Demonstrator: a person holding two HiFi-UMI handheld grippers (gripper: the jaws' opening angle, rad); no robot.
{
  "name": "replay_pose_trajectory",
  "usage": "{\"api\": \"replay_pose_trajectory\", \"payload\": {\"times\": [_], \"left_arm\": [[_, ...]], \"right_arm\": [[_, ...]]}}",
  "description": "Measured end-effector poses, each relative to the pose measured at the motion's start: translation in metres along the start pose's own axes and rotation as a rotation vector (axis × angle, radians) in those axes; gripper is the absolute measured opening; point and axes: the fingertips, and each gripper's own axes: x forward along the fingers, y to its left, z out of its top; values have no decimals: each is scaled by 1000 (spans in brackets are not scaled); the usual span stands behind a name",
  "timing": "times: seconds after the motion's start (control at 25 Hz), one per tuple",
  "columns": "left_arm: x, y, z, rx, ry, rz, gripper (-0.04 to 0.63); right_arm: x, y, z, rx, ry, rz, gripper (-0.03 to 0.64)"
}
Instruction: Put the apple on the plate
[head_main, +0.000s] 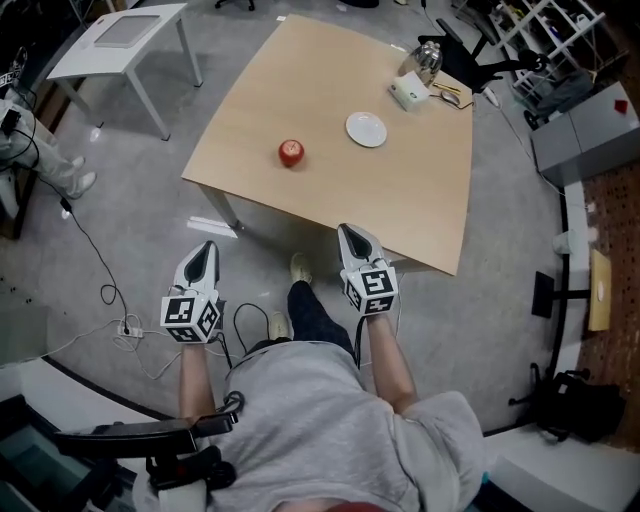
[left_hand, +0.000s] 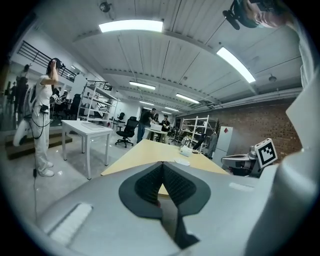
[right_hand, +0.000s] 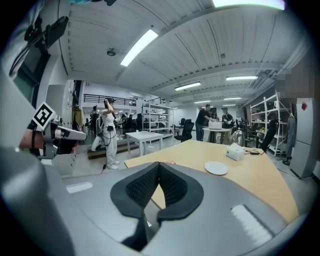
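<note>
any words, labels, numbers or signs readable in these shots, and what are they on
No readable words or numbers in any view.
Marker cubes on left gripper and right gripper: black-and-white square patterns, no letters.
Cabinet: red diamond sign, any print too small to read.
White box: print, if any, too small to read.

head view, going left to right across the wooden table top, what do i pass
apple → plate → white box
</note>
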Motion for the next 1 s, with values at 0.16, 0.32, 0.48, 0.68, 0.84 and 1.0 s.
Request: {"api": "replay_pose_trajectory", "payload": {"times": [0.16, 0.32, 0.48, 0.68, 0.84, 1.0], "left_arm": [[28, 6, -5, -14, 35, 20, 20], [58, 13, -14, -40, 66, 43, 20], [79, 28, -24, -80, 93, 84, 20], [89, 44, -42, -120, 141, 146, 20], [98, 49, -59, -141, 185, 172, 20], [105, 51, -68, -150, 207, 184, 20]], "right_arm": [[44, -16, 1, -27, 16, 39, 8], [91, -31, 0, -42, 35, 78, 8], [134, -39, -9, -40, 62, 112, 14], [185, -43, -22, -45, 103, 163, 32], [220, -48, -34, -45, 109, 189, 54], [249, -52, -44, -46, 114, 193, 102]]}}
